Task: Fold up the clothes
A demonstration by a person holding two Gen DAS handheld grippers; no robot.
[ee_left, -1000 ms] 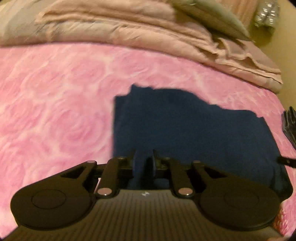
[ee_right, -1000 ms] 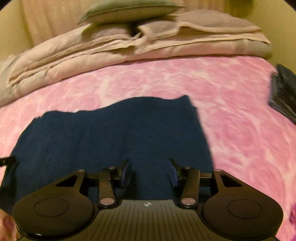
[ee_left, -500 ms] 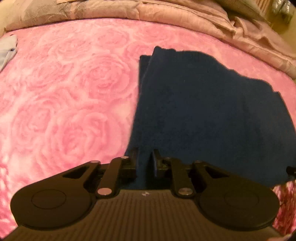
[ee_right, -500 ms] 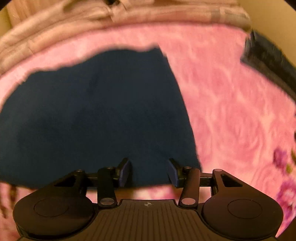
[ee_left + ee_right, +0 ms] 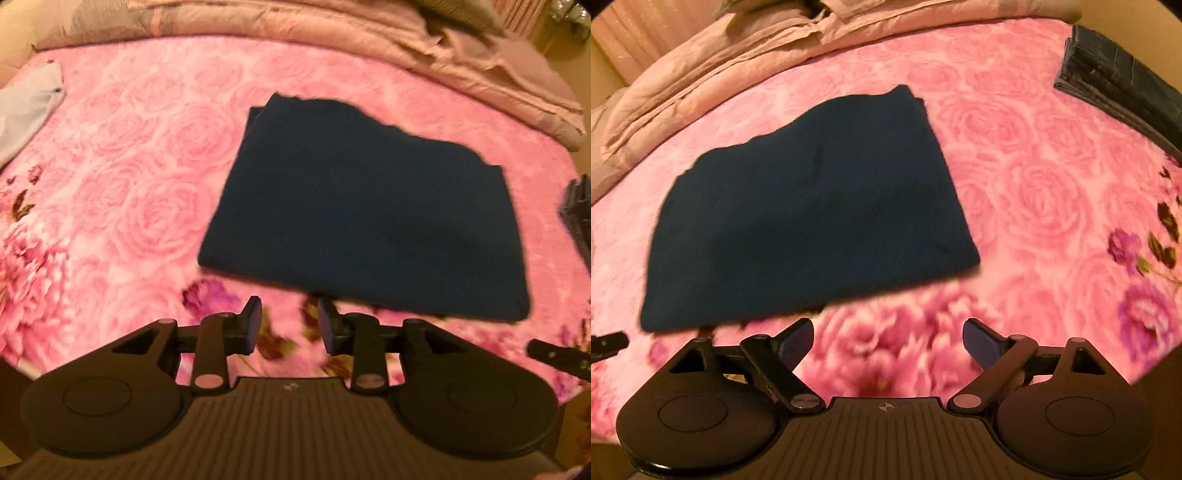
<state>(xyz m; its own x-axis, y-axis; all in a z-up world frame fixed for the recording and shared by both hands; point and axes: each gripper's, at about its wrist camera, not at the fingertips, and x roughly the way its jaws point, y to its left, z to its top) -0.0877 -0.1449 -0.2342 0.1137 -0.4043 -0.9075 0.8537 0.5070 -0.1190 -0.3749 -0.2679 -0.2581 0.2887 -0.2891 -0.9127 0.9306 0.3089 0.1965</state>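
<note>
Both jaws now released: left gripper [image 5: 290, 325], clenched on navy garment [image 5: 369, 210] earlier, backs off; right gripper [image 5: 888, 338] too. Fold lies flat.

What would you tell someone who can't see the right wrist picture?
A folded dark blue cloth lies flat on a pink rose-patterned bedspread. The right gripper hangs open in front of it, holding nothing. A dark folded pile sits far right.
</note>
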